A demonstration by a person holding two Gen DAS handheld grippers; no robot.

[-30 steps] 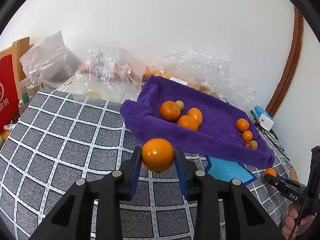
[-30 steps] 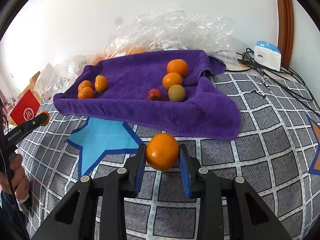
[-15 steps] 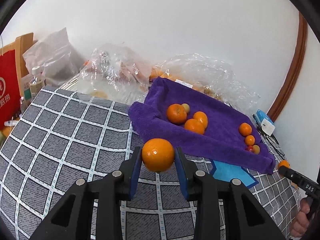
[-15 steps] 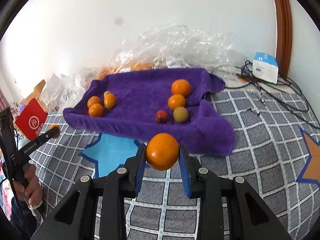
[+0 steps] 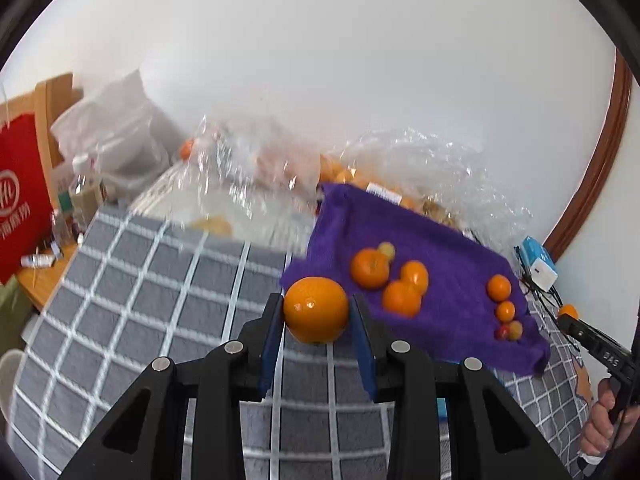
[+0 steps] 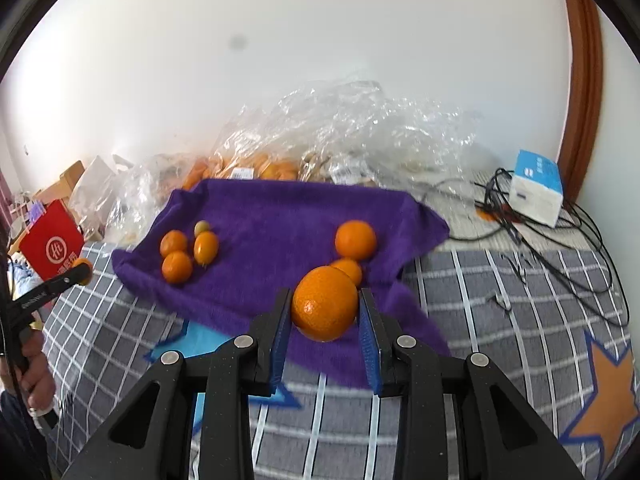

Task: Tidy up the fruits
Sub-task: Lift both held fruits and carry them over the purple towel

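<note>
Two oranges we are gripping: left gripper (image 5: 316, 310) fingers clamping orange (image 5: 316, 309), right gripper (image 6: 325, 309) clamping another orange (image 6: 325, 308), hiding fruit behind, above purple towel (image 6: 280, 216).

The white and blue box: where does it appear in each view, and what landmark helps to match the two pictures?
Left wrist view: the box is at the right edge, just beyond the purple towel.
Right wrist view: the box is at the upper right, on the cables.
Shared landmark: the purple towel.
</note>
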